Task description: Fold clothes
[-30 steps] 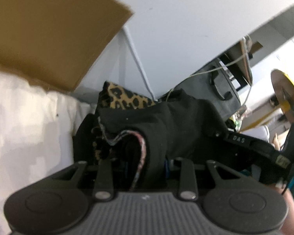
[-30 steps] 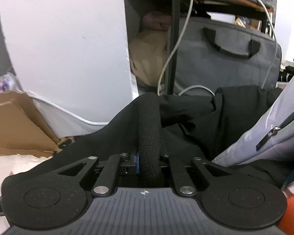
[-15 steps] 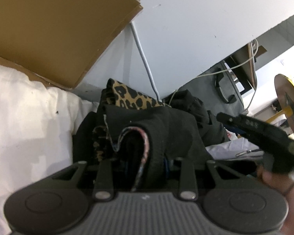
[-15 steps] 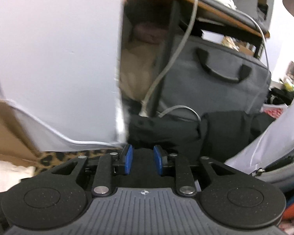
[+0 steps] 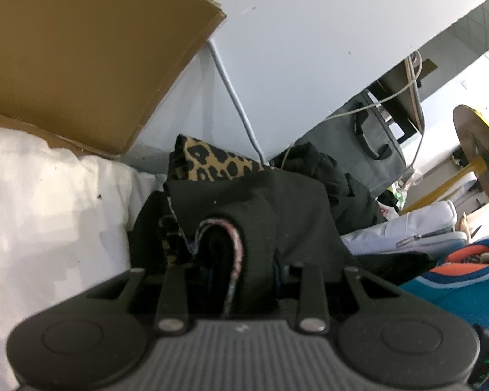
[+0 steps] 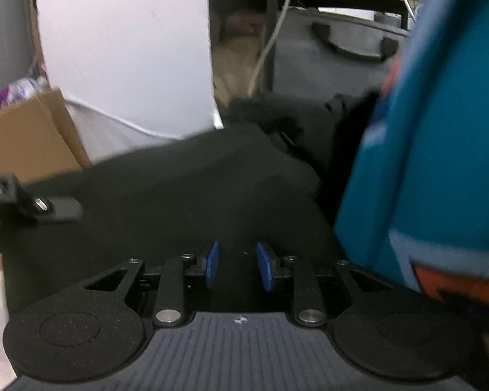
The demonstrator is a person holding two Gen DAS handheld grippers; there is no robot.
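A: What do we have in the left gripper (image 5: 236,270)?

B: We see it clamped on a bunched fold of the black garment (image 5: 260,202). The fabric fills the gap between the jaws and a pinkish stitched hem curls out of the fold right in front of them.

A: And beyond that fold?

B: Just past it, a leopard-print cloth (image 5: 208,163) pokes up behind the black fabric. Ahead and to the left of the gripper lies a white sheet (image 5: 49,189), with a cardboard flap (image 5: 81,49) above it. Ahead and to the right, a grey bag (image 5: 368,140) with dark handles sits under a white panel (image 5: 309,32).

A: The right gripper (image 6: 238,268)?

B: We see its blue pads (image 6: 212,264) standing apart with nothing between them. The black garment (image 6: 179,189) spreads directly in front of and under them. Close on its right hangs a teal garment (image 6: 433,146) with an orange patch, blurred.

A: Any writing we can read?

B: None. A dark tool part (image 6: 32,202) at the left edge of the right view carries some ribbing, but no letters we can make out.
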